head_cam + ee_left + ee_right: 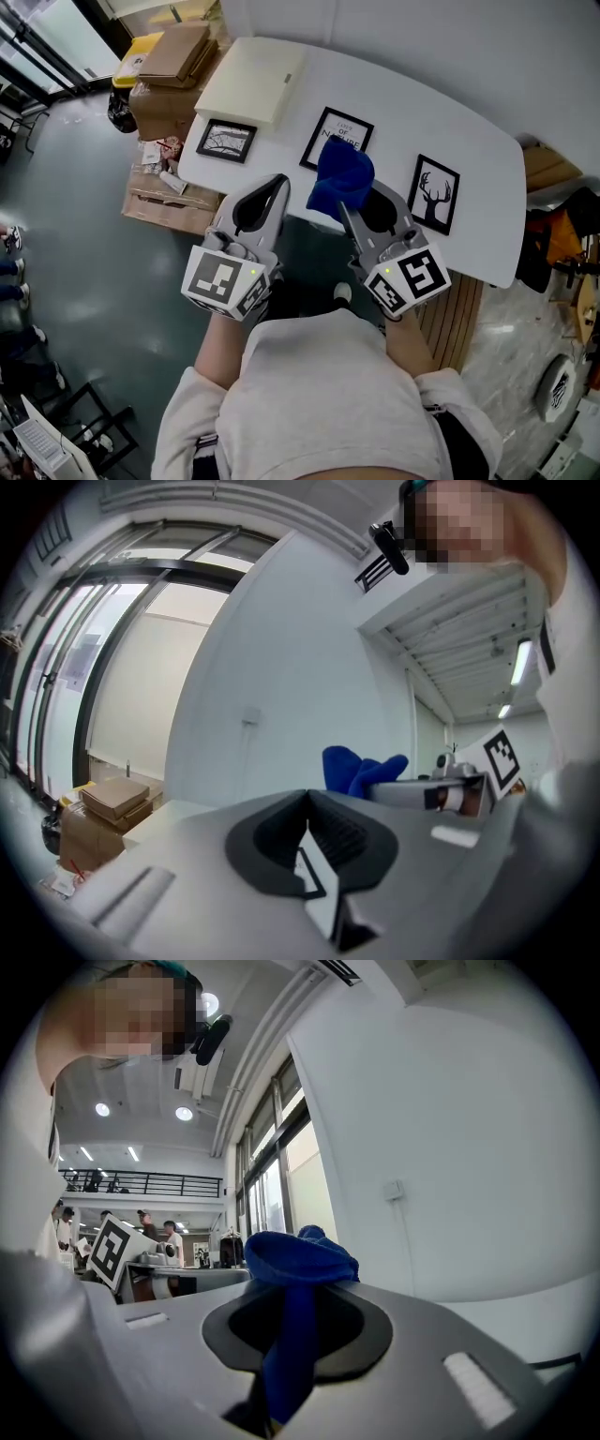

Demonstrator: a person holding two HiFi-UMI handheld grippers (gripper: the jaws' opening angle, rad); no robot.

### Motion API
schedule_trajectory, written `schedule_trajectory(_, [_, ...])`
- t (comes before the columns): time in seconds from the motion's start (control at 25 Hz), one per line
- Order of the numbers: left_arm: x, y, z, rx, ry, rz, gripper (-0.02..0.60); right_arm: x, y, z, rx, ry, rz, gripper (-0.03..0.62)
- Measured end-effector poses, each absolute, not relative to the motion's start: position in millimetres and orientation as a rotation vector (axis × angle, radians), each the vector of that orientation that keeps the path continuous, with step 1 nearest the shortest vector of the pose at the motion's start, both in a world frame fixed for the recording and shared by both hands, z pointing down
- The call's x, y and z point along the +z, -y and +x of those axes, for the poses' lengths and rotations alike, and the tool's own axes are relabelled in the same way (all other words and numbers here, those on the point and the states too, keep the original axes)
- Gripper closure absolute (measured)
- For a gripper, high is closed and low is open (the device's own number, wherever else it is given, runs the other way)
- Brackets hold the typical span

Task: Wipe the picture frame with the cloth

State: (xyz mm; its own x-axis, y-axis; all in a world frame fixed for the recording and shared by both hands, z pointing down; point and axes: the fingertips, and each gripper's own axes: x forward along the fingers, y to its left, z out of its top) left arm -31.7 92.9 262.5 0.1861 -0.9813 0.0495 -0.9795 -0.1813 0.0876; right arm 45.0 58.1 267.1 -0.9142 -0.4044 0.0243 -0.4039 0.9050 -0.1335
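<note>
Three black picture frames lie on the white table [487, 187]: a landscape one [225, 141] at the left, a lettered one [338, 128] in the middle, and a deer silhouette [434, 192] at the right. My right gripper [345, 208] is shut on a blue cloth [339, 176], held up over the table's near edge, where it hides the middle frame's lower corner. In the right gripper view the cloth [298, 1260] bunches above the closed jaws [298, 1288]. My left gripper [277, 184] is beside it, shut and holding nothing [307, 797].
A cream flat board [251, 80] lies at the table's far left corner. Cardboard boxes [169, 66] and papers [164, 192] sit on the floor to the left of the table. A wooden bench [455, 319] stands by the right front edge.
</note>
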Motion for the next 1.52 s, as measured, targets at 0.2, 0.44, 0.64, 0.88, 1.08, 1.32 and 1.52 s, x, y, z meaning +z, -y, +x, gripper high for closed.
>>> schedule_trajectory(0.2, [267, -89, -61, -0.032, 1.865, 2.385, 0.58, 270, -59, 17, -0.218, -3.044, -0.737, 0.523])
schedule_trajectory(0.44, [276, -85, -76, -0.022, 1.757, 2.453, 0.58, 277, -62, 1, -0.227, -3.021, -0.856, 0.523])
schedule_trajectory(0.64, [284, -81, -81, -0.024, 1.684, 2.485, 0.58, 282, -63, 1, -0.236, -2.999, -0.951, 0.523])
schedule_trajectory(0.88, [288, -73, -76, -0.032, 1.626, 2.517, 0.58, 286, -56, 9, -0.236, -2.977, -1.032, 0.523])
schedule_trajectory(1.08, [294, -59, -83, -0.02, 1.63, 2.509, 0.58, 290, -39, 9, -0.236, -2.967, -1.065, 0.523])
schedule_trajectory(1.32, [295, -31, -92, -0.009, 1.646, 2.498, 0.58, 292, -11, 9, -0.246, -2.953, -1.091, 0.523])
schedule_trajectory(1.52, [295, 2, -94, 0.009, 1.644, 2.496, 0.58, 291, 22, 10, -0.252, -2.929, -1.111, 0.523])
